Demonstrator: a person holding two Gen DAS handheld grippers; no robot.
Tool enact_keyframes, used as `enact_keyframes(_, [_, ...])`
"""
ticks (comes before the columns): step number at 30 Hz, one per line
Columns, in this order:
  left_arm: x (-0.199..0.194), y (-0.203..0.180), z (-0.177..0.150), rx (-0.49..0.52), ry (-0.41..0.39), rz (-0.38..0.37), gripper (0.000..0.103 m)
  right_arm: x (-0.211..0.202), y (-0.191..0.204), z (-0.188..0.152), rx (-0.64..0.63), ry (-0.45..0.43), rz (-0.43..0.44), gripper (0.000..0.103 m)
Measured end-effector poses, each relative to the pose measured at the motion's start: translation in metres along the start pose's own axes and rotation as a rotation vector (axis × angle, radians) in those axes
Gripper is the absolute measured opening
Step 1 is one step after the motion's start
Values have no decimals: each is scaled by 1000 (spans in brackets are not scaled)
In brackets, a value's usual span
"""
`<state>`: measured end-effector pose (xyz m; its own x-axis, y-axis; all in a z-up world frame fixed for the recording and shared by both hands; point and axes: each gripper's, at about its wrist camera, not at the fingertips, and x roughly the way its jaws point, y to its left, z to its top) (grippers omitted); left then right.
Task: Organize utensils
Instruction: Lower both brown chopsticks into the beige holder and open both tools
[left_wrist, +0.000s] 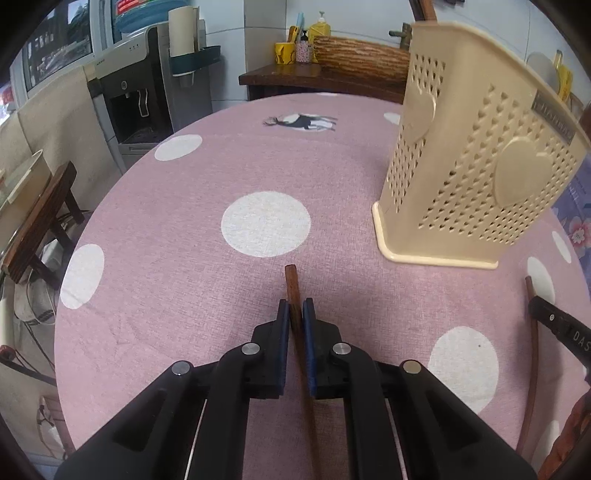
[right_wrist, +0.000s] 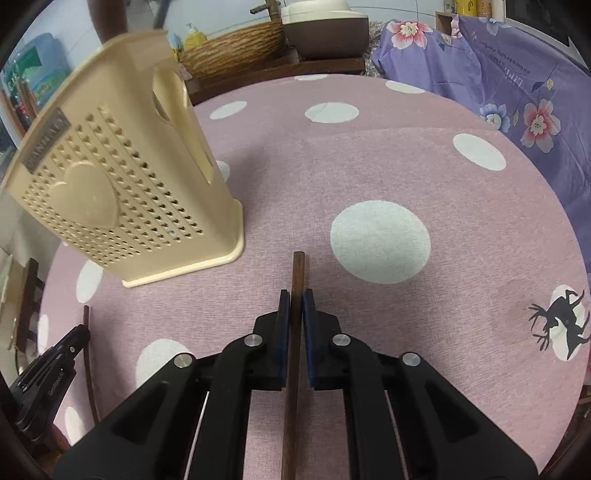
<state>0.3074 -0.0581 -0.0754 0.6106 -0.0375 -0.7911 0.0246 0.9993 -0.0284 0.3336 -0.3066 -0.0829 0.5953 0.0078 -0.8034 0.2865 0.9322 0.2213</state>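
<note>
A cream perforated utensil holder (left_wrist: 476, 162) with heart shapes stands on the pink dotted tablecloth; it also shows in the right wrist view (right_wrist: 122, 184). My left gripper (left_wrist: 296, 314) is shut on a brown wooden chopstick (left_wrist: 291, 284), whose tip sticks out ahead of the fingers, left of the holder's base. My right gripper (right_wrist: 296, 306) is shut on a second brown chopstick (right_wrist: 298, 269), right of the holder's base. Each gripper shows at the other view's edge, the right gripper (left_wrist: 561, 328) with its chopstick (left_wrist: 533, 362), the left gripper (right_wrist: 48, 376) with its chopstick (right_wrist: 88, 354).
The round table (left_wrist: 184, 258) has its edge close at the left. A water dispenser (left_wrist: 140, 85) and a wooden stool (left_wrist: 40, 221) stand beyond it. A wicker basket (right_wrist: 236, 44) and pot sit on a far shelf. A purple floral cloth (right_wrist: 517, 81) lies at the right.
</note>
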Motion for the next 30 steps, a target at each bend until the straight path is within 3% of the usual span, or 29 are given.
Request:
enact_keyframes(10, [-90, 11, 14, -25, -193, -124, 8, -98, 10, -4, -135, -214, 116, 8])
enact_keyframes(17, [-161, 13, 23, 8, -358, -164, 8, -174, 6, -5, -192, -332, 177, 8])
enact_keyframes(23, [-182, 12, 20, 30, -403, -171, 8, -211, 3, -10, -215, -370, 208, 8])
enact_keyframes(30, [-190, 12, 19, 37, -420, -174, 8, -215, 5, -11, -236, -369, 203, 8])
